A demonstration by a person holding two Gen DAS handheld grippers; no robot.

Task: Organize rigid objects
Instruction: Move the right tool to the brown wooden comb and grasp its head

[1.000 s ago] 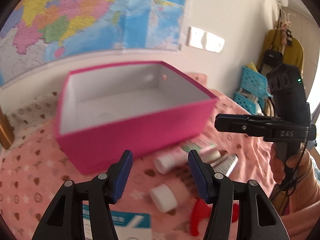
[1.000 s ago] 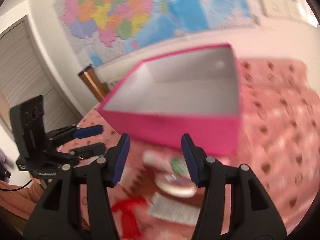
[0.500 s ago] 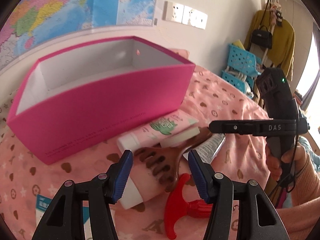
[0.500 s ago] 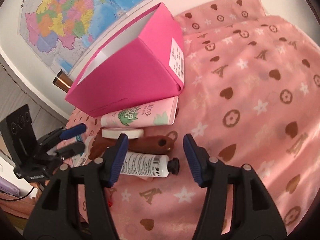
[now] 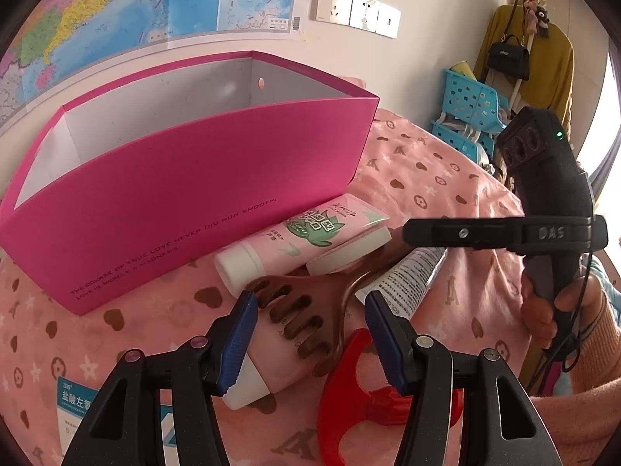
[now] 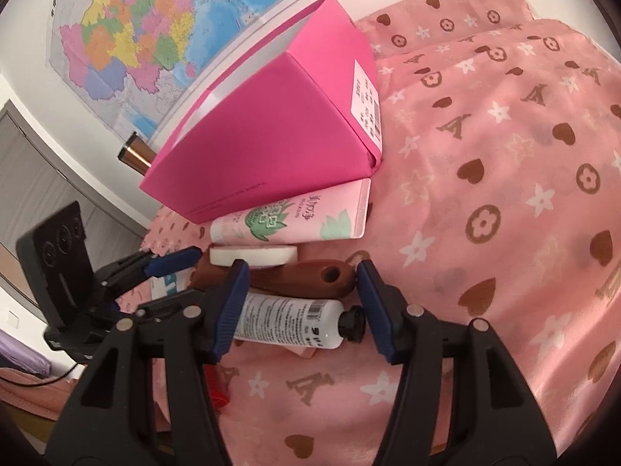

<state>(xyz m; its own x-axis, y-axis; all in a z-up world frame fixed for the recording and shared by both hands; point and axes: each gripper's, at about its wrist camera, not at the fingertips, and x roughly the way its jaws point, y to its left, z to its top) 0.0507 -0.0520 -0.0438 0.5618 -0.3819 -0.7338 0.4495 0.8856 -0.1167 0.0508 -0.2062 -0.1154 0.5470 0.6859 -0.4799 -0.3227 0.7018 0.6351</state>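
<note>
toiletries (image 5: 306,233) crowd pink box (image 5: 186,194)

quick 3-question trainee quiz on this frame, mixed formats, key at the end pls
1. True or false: the pink box already holds some of the toiletries.
2. Multiple choice: what sits between the jaws of the left gripper?
A. the toothed head of the brown wooden comb
B. the red plastic tool
C. the blue-and-white packet
3. Fill in: in the right wrist view, the white tube between the jaws of the right gripper has a ____ cap.

Key:
1. False; what shows of its inside is bare, and the tubes lie outside on the pink cloth.
2. A
3. black
</note>
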